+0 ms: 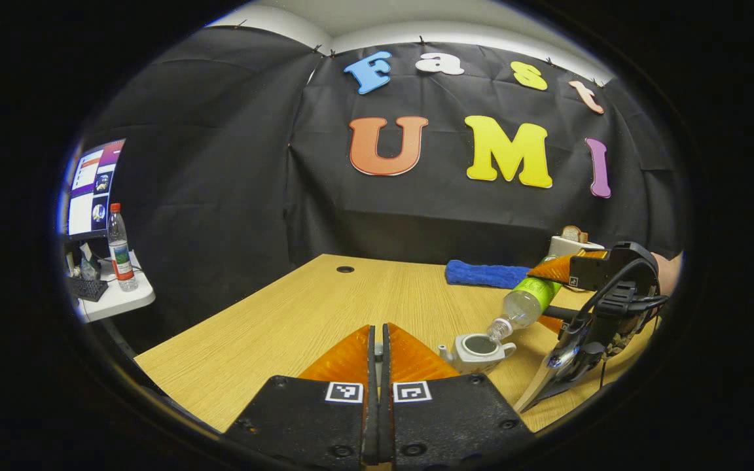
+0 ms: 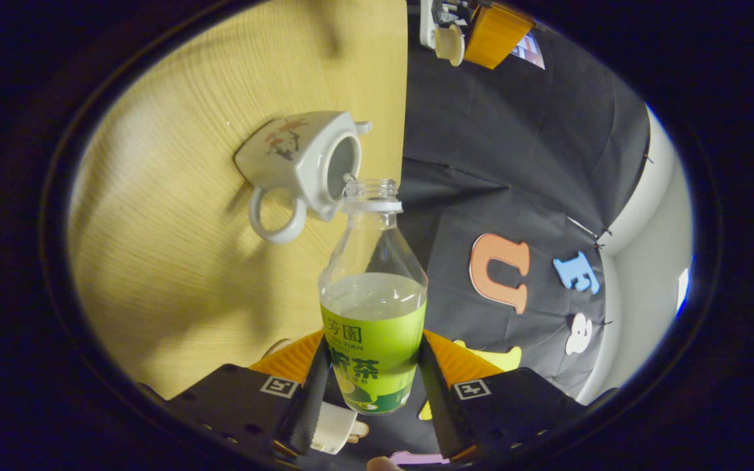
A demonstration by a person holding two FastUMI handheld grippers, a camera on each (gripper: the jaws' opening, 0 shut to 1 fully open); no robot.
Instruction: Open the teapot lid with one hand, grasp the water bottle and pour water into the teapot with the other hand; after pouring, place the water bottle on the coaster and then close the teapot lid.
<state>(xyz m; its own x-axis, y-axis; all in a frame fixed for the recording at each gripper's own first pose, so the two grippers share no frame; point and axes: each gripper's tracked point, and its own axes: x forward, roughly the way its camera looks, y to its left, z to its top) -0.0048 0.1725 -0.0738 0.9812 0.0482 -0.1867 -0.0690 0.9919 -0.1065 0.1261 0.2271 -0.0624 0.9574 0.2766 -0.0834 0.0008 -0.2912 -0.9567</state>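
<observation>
Two fingers of the right gripper (image 2: 367, 386) press on opposite sides of the water bottle (image 2: 373, 307), clamping it across the labelled lower body, with the bottle tipped so that its uncapped mouth sits just over the open top of the teapot (image 2: 298, 167). Water fills only the lower part of the bottle and no stream can be made out at the neck, so the pour may call for more tilt. The thin plastic wall will probably flex under pressure and the smooth label may slip; the grip on the labelled band, where the body is widest, looks sound, with moderate force advised. The left gripper (image 1: 379, 356) has its fingers drawn nearly together, with only a slit between them; in the right gripper view a small pale object, likely the lid (image 2: 449, 42), sits at its tips, though contact cannot be confirmed. The teapot stands toward the right-hand edge of the bench (image 1: 298, 307), lid off, its ring handle free. It looks ceramic: rigid, fragile and light enough to shift if the bottle neck knocks it. A blue cloth (image 1: 487, 274) lies along the far edge of the bench.
</observation>
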